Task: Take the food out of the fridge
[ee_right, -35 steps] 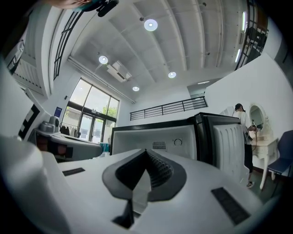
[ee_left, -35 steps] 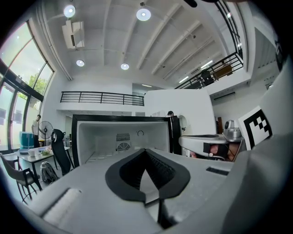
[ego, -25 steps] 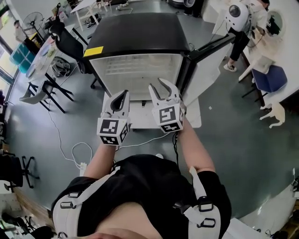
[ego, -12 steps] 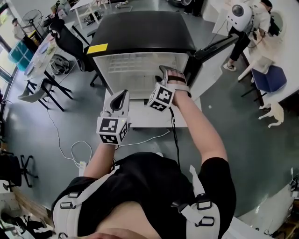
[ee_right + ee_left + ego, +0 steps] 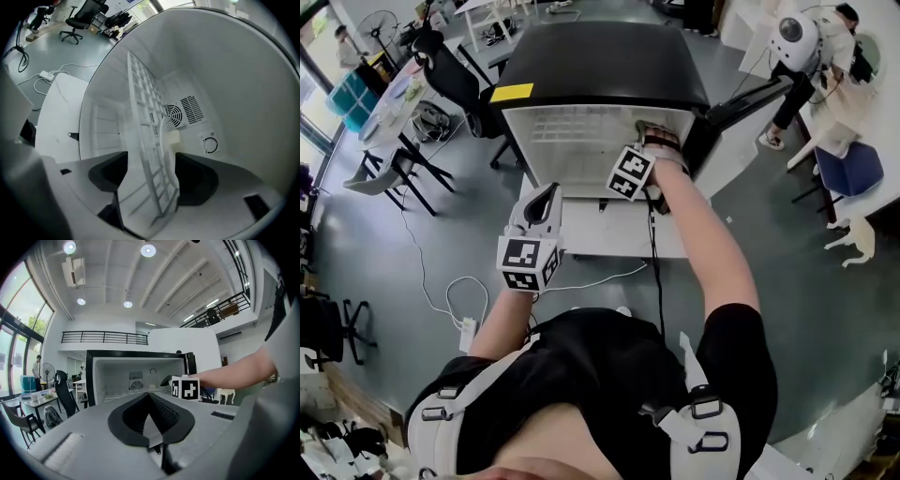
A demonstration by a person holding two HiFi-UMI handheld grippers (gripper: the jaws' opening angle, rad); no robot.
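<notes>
My left gripper [image 5: 542, 199] hangs low outside the fridge [image 5: 600, 56], jaws pressed together on nothing, probably parked to keep clear of the reach. My right gripper [image 5: 651, 137] is inside the open compartment, rolled on its side, jaws opening wide with the wire shelf [image 5: 145, 140] edge between them, unpinched. No view shows food, so I can't tell its place, heading or long axis.

Bright, even; round ceiling lamps [image 5: 148, 249] plus daylight through windows [image 5: 28, 329]. Strong fisheye bending, black vignetted corners. Close foreground soft; shadows faint.
</notes>
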